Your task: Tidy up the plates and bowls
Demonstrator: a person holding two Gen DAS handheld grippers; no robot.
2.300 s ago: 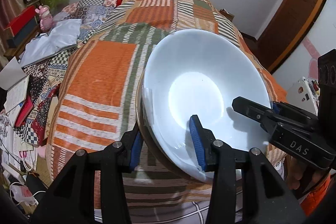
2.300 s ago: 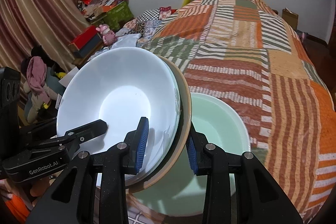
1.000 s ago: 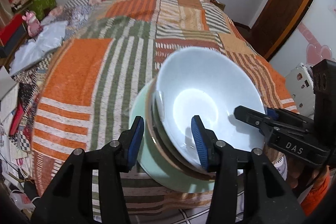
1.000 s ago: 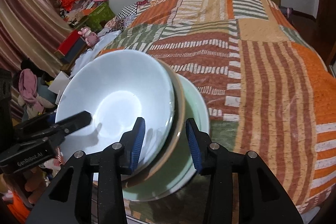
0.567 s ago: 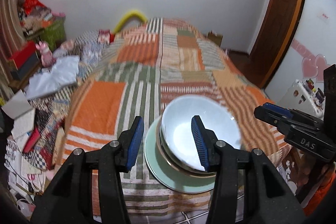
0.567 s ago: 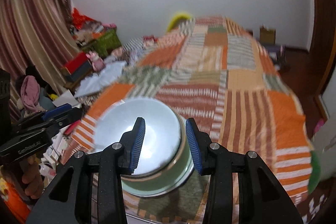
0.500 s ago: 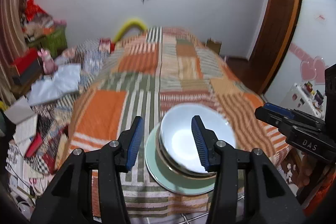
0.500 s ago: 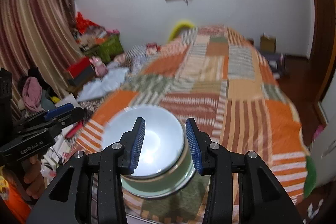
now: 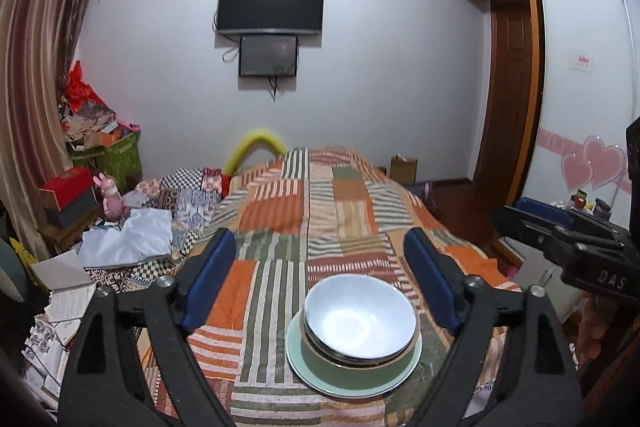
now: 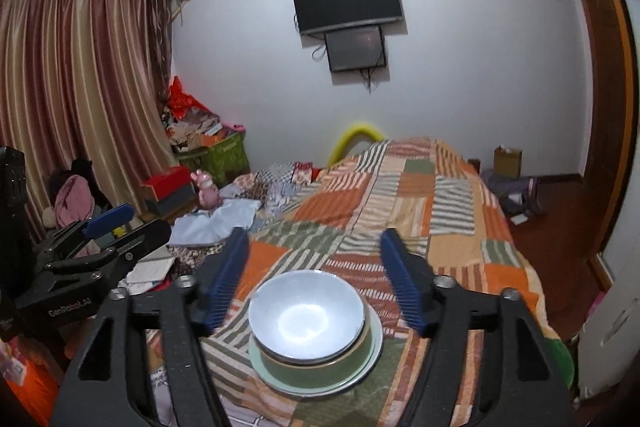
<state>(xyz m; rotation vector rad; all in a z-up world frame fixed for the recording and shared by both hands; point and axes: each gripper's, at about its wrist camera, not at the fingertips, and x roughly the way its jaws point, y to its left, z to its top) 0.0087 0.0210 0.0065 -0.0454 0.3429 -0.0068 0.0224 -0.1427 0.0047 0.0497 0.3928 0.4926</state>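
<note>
A white bowl sits nested in a green bowl with a gold rim, and both stand on a pale green plate near the front edge of the bed. The same stack shows in the right wrist view: white bowl, green bowl, plate. My left gripper is open and empty, held back above the stack. My right gripper is open and empty, also held back above it. Each gripper shows at the edge of the other's view.
The stack rests on an orange and green patchwork quilt that covers the bed. Clutter, papers and boxes lie on the floor to the left. A wooden door and wardrobe stand to the right. A TV hangs on the far wall.
Both grippers let go of the nested bowls, opened wide and pulled up and back. The bowls now rest on the green plate and look much smaller.
</note>
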